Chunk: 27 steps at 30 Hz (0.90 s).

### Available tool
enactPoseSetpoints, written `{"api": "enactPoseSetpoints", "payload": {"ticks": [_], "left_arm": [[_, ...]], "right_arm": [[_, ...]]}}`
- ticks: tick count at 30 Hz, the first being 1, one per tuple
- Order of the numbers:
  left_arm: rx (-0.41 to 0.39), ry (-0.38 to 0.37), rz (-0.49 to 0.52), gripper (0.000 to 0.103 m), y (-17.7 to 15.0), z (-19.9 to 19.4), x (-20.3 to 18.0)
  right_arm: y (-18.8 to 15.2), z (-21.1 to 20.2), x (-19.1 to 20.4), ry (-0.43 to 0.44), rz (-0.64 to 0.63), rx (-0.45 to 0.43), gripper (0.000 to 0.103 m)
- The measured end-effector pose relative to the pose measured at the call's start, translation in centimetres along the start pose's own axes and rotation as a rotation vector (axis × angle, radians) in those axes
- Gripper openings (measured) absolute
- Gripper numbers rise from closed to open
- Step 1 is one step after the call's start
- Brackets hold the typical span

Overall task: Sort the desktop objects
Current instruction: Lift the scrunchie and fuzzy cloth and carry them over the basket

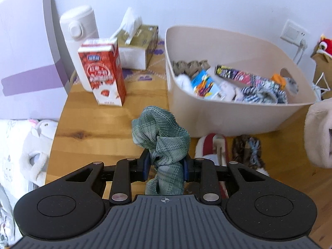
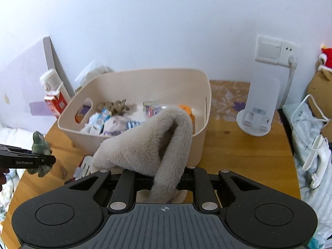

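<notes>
Left gripper: clamped on green plaid scrunchie, cloth bunched between both pads, most of it beyond the fingertips.
Right gripper: closed on beige fluffy item, fur draped over the fingers.
Cream bin: ahead of both fingertips, on wooden table, holding socks and packets.
Red milk carton: ahead-left of left fingers, upright.
Tissue box: behind the carton.
White stand: ahead-right of right fingers.

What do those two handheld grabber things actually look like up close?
Both are matte black plastic. Each left gripper and right gripper has a ribbed grey centre plate with a crosshair mark, round side discs, silver rivets and hinged link arms. The left's jaws carry blue pads; its side reads "GenRobot.AI".
</notes>
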<state>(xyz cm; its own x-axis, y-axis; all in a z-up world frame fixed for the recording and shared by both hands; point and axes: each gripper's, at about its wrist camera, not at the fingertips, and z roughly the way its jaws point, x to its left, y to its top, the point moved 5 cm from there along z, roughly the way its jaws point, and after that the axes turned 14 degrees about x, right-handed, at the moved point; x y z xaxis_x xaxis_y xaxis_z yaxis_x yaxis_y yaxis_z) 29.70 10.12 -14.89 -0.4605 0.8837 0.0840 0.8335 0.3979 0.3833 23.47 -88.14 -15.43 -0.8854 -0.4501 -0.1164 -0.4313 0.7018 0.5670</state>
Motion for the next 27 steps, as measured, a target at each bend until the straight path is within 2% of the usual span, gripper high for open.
{"api": "enactPoseSetpoints", "payload": {"ticks": [13, 27], "left_arm": [[-0.088, 0.016, 0.069, 0.03, 3.3, -2.7, -1.5], [-0.175, 0.038, 0.143, 0.03, 8.6, -3.5, -3.4]], "right_arm": [[2.8, -2.9, -1.7, -0.036, 0.031, -0.114, 0.016], [7.3, -3.0, -3.7, -0.058, 0.038, -0.196, 0.016]]}}
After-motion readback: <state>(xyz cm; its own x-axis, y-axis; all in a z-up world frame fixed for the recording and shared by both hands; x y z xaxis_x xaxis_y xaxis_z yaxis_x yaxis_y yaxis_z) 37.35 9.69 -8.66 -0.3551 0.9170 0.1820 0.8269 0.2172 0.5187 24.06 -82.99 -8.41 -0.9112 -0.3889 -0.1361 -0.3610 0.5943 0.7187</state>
